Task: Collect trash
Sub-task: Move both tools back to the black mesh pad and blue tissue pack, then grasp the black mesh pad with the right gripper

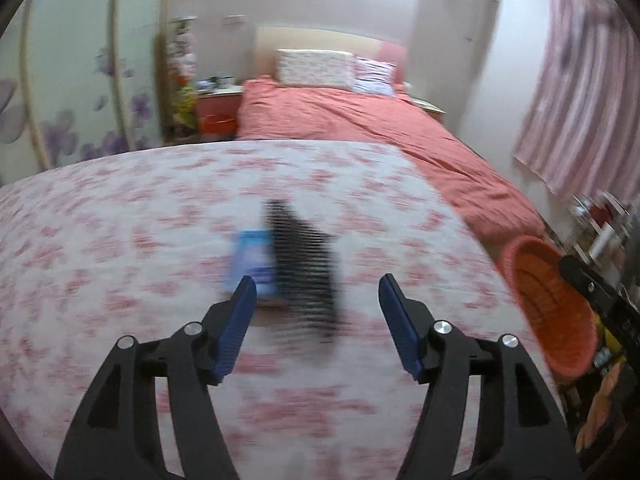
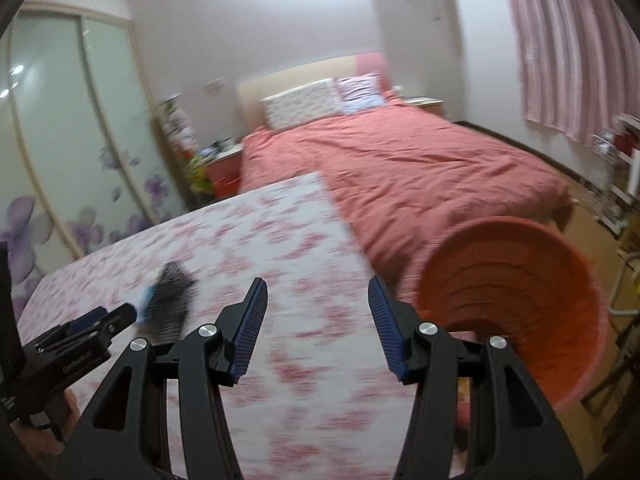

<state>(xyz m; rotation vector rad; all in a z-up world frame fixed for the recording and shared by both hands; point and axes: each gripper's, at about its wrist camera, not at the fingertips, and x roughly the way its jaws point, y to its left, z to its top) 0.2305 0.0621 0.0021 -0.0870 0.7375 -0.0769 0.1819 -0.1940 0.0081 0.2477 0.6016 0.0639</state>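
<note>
A black ribbed piece of trash (image 1: 306, 268) lies on the floral-covered table (image 1: 120, 240), with a blue and white packet (image 1: 252, 260) touching its left side. My left gripper (image 1: 318, 296) is open just in front of them, its blue pads either side of the black piece. Both items are blurred. In the right wrist view the black piece (image 2: 172, 296) and blue packet (image 2: 146, 300) lie at the left, with the left gripper (image 2: 100, 320) near them. My right gripper (image 2: 318, 300) is open and empty over the table. An orange basket (image 2: 516, 300) is at the table's right edge, also in the left wrist view (image 1: 548, 304).
A bed with a salmon cover (image 2: 400, 168) and pillows (image 2: 304, 108) stands behind the table. A floral wardrobe (image 2: 60, 140) is on the left, pink curtains (image 2: 568, 40) on the right. Cluttered shelves (image 1: 600, 232) stand at the right wall.
</note>
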